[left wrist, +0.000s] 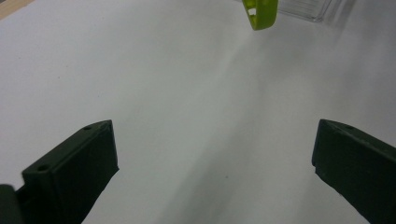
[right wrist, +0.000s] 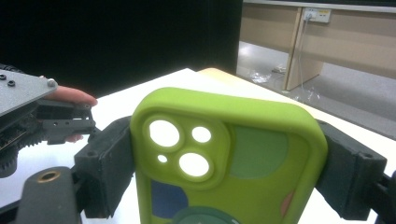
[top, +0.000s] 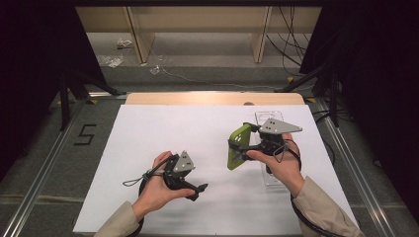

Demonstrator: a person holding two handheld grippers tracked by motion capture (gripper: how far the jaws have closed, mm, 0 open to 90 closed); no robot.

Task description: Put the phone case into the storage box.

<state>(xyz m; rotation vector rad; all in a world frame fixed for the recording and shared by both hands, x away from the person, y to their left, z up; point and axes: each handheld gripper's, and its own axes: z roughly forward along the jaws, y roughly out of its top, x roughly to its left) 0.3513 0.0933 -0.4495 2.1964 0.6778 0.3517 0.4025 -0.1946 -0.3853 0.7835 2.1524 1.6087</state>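
I see the green phone case [right wrist: 229, 158] clamped across its width between my right gripper [right wrist: 229, 172]'s fingers [right wrist: 105, 172], one pad on each long edge, so the fingers stand fairly wide but are pressed on it. The right gripper view gives me the detail: the camera cut-outs sit toward the left finger, with dull round patches of green, blue and orange on the inner face. From the high view I get the pose instead: the case [top: 239, 146] stands nearly upright, lifted above the bench [top: 148, 128], on the far left side of the right gripper [top: 243, 148], with my right hand [top: 279, 160] wrapped round the body behind it.

Just behind those fingers, the high view shows a clear plastic case [top: 269, 148] lying flat on the white sheet, partly hidden under my hand. The left gripper view catches a corner of it [left wrist: 306, 8] at the top edge, beside the lower tip of the green case [left wrist: 260, 14], both well ahead of the left fingers [left wrist: 77, 172].

My left gripper [left wrist: 212, 163] has its fingers spread wide with nothing but bare white sheet between them. The high view puts it [top: 197, 190] low over the bench, near me and well apart from the phone case, in my left hand [top: 160, 185]. The right gripper view shows it [right wrist: 42, 116] off to the left of the right fingers, with a fingertip behind it.
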